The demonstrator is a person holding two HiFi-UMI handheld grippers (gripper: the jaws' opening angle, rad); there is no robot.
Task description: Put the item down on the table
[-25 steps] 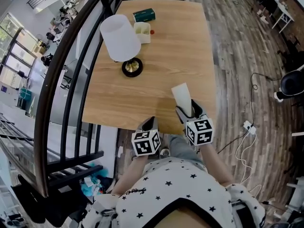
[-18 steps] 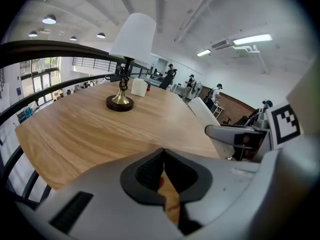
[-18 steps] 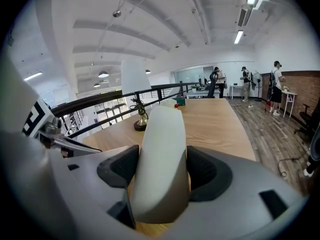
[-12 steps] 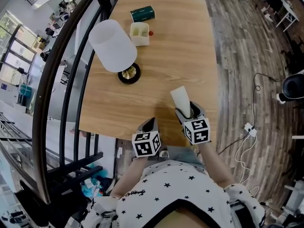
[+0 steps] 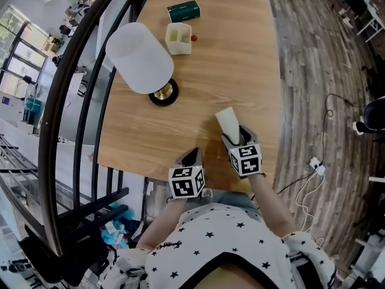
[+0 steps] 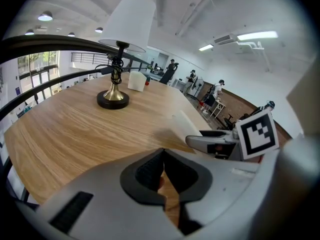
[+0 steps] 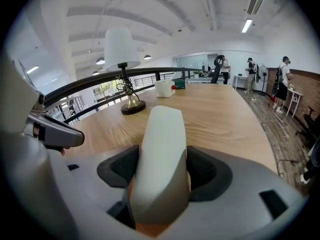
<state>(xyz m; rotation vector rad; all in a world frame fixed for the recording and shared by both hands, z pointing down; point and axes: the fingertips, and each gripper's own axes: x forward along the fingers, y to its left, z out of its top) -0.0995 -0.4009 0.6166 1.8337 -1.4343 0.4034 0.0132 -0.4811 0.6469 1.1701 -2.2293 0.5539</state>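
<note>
**A:** Two grippers are out, so why is only one busy?

**B:** Your right gripper (image 7: 160,180) has the load. Its jaws are spread wide, and the pads press both flanks of the off-white oblong item (image 7: 161,149). The item juts out ahead, tilted over the near edge of the table (image 5: 240,59). I can't tell whether its far end touches the wood.

**A:** And my left?

**B:** Your left gripper (image 6: 162,170) has its jaws closed together on nothing. It sits just beside the right, probably to keep clear.

**A:** Why set it down here?

**B:** My guess is that the bare wood ahead suits you, since the lamp (image 5: 141,59) stands well apart.
</note>
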